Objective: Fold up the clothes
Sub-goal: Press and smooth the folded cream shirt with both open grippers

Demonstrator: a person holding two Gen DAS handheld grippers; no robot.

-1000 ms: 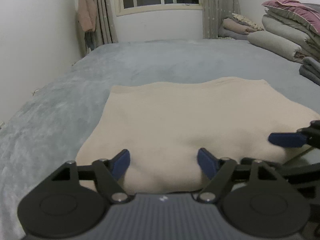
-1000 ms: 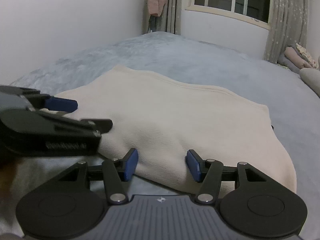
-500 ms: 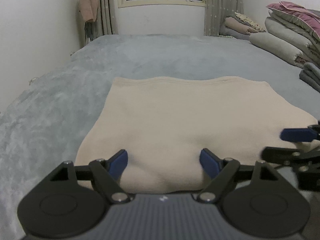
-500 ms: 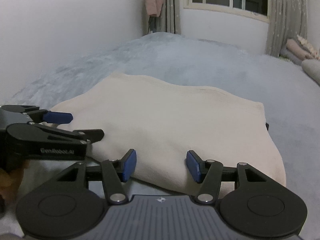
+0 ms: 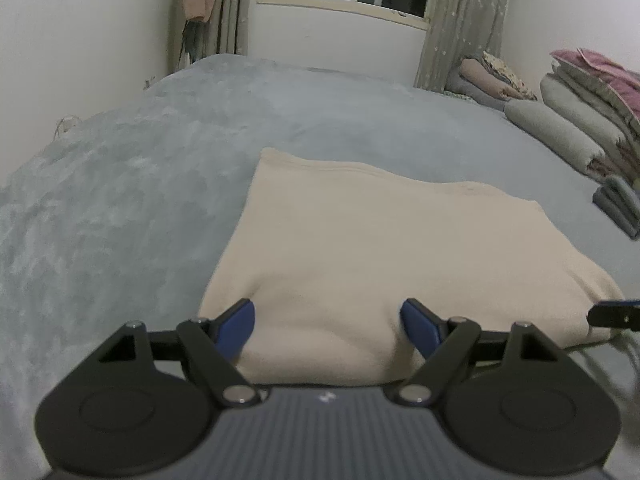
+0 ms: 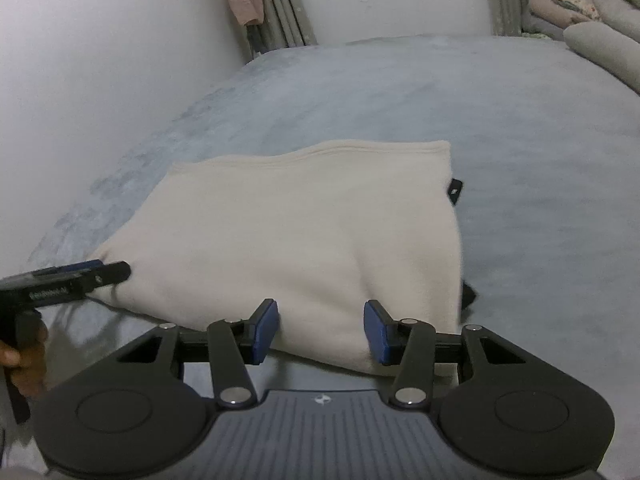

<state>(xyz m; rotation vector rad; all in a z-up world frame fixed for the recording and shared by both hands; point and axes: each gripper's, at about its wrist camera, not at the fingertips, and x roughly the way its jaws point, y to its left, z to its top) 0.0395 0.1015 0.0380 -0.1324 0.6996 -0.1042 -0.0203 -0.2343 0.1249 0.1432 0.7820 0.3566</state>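
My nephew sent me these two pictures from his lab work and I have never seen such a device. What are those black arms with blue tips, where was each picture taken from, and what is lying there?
There is no robot here. A person holds a hand-operated pincer in each hand, and each one carries a wide-angle camera that looks forward along its two blue-tipped fingers.

One picture is from the left gripper, the other from the right gripper. Each camera also catches the other tool at the edge of its picture, and the right-hand view shows part of the hand holding the left tool.

A folded cream garment lies on a grey-blue bed cover, with a small dark label at its side. Stacked bedding sits far right.

Both grippers are open at the garment's near edge; nothing is held.
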